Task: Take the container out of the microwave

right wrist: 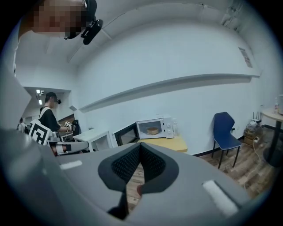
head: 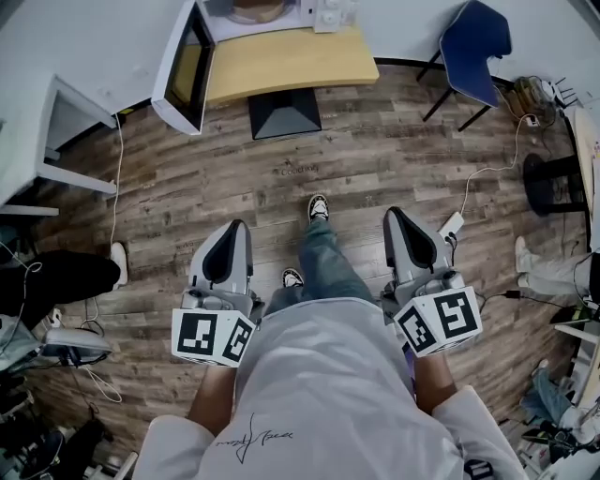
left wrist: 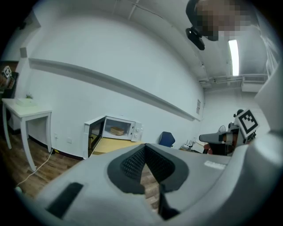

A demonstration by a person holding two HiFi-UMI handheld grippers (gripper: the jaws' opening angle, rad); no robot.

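Observation:
The white microwave (head: 246, 19) stands on a low wooden table (head: 300, 61) across the room, its door (head: 186, 66) swung open to the left. A tan container (left wrist: 117, 131) sits inside it, also visible in the right gripper view as the container (right wrist: 153, 130). Both grippers are held at waist height, far from the microwave and pointing toward it. My left gripper (head: 236, 227) has its jaws together with nothing between them. My right gripper (head: 392, 216) is likewise shut and empty. In the gripper views, the left gripper (left wrist: 143, 147) and right gripper (right wrist: 139, 145) show black pads meeting at the tips.
A blue chair (head: 476, 42) stands right of the wooden table. A white desk (head: 42, 131) is at the left wall, with a cable (head: 116, 187) trailing on the wood floor. A round-based stand (head: 553, 183) and clutter sit at the right. Another person (right wrist: 47, 112) stands at left.

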